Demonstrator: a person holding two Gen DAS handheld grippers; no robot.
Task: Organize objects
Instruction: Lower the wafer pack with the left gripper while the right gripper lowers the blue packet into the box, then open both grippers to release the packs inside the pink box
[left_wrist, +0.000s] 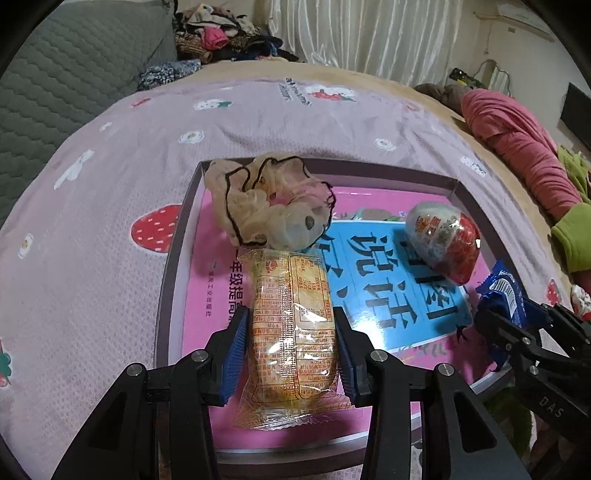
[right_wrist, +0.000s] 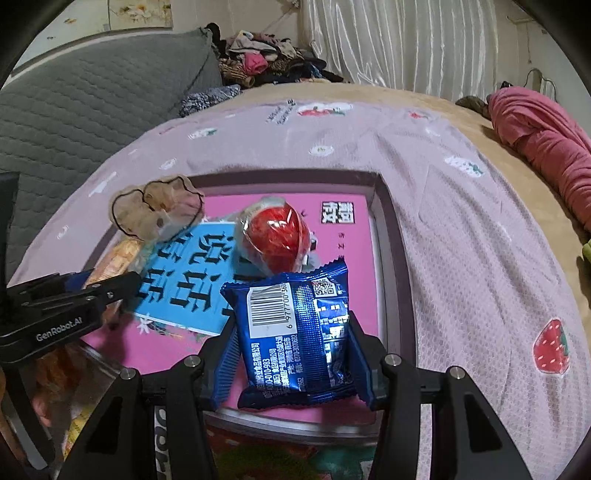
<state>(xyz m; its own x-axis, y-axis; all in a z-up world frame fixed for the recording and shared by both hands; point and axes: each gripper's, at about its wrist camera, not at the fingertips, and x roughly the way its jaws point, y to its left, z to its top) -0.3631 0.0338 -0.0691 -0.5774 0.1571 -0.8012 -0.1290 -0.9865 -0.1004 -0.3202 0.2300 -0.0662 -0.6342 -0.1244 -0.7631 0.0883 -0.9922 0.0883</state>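
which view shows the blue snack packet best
The right wrist view: the blue snack packet fills the centre, barcode readable, between the right hand-held gripper pads. The left wrist view catches only a crumpled edge at far right.

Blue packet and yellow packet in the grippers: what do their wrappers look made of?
Blue packet: glossy metallised-looking plastic film, judging by bright glints and crimped end seals. Yellow packet: thin clear plastic film with orange print; contents show through and highlights gleam.

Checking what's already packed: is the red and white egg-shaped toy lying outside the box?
No, the egg toy lies inside the box, on the pink and blue book cover lining its bottom.
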